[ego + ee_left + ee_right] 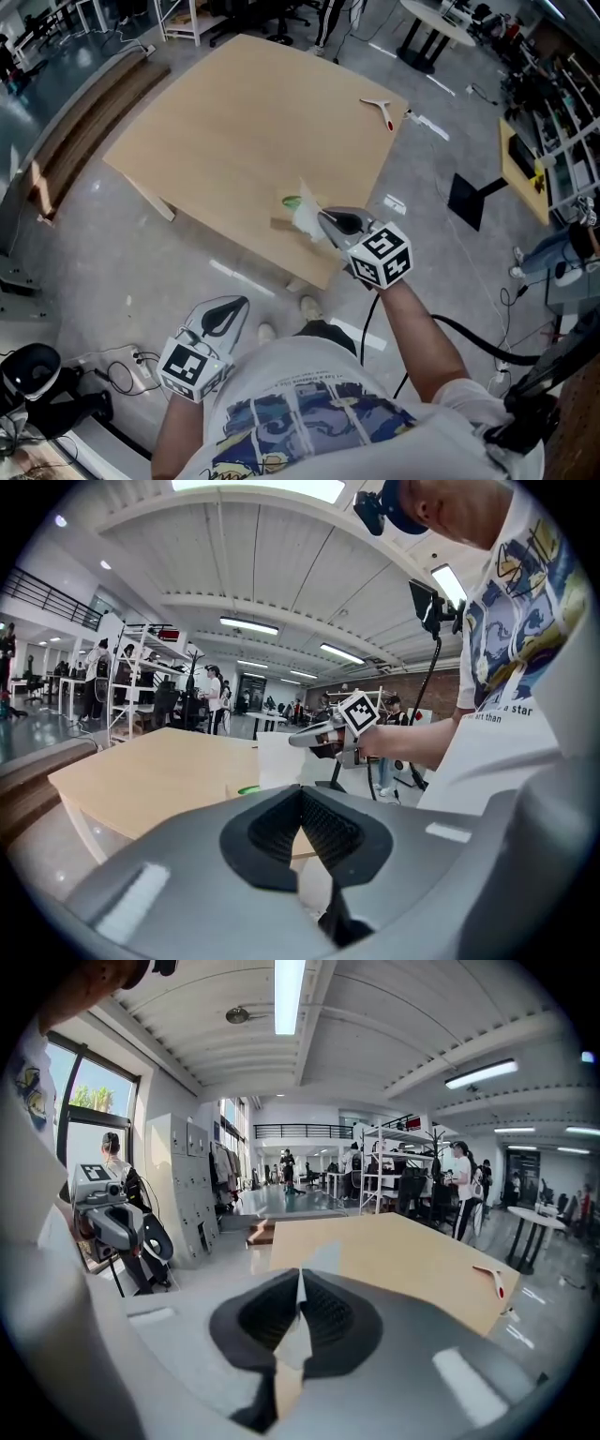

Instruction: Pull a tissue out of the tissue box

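Tissue withdrawal, lifting stage. The thin white paper tissue [307, 208] stands directly above the low tan cardboard tissue box with a green oval opening [281, 223], pinched at its upper corner by the right gripper [323, 217], whose jaws are closed on the sheet, as the right gripper view shows from the white sliver between the pads; the sheet is judged very light, limp and easily torn, so a grip near one corner with a slow pull straight up from the box should suit it, whereas a sideways jerk could rip it or drag the box along; the lower edge of the tissue hangs at or just above the green opening, and whether it has cleared the slot cannot be told. The box lies near the front edge of the light wooden table [234, 122], and nothing holds it down; its contents are hidden, since only the green rim of the slot shows, so the remaining stock of tissues is unknown. The left gripper [239, 305] hangs well apart from the box, below and in front of it off the table, with its jaws together and nothing between them. A small red-and-white tool [380, 106] lies well beyond the box, at the far corner.
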### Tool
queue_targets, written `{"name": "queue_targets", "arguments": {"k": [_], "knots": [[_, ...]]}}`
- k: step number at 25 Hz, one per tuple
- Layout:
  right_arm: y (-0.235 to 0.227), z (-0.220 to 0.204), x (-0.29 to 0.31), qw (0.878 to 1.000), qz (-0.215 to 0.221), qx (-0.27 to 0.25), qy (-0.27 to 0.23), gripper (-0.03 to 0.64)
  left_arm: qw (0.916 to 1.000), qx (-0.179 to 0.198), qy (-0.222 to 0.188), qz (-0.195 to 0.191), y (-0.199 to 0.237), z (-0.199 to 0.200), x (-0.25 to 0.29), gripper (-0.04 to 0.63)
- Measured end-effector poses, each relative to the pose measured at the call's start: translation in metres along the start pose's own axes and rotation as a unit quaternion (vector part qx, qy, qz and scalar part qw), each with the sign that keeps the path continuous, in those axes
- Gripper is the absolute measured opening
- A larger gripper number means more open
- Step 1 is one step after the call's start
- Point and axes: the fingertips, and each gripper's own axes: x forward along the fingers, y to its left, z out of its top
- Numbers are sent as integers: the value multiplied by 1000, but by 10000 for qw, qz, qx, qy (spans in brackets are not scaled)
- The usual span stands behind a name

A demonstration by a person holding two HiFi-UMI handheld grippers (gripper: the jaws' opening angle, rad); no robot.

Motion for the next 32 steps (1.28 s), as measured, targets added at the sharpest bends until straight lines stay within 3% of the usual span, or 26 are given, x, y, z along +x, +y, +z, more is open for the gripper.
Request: {"name": "queue_targets", "arguments": {"k": [22,32], "knots": [[100,44,-58,9982,265,-444,-292,3,9987,32,91,-508,-11,-17,-12,5],[123,62,-78,9962,449,-631,-390,3,9978,35,98,-660,-17,-18,-3,5]]}}
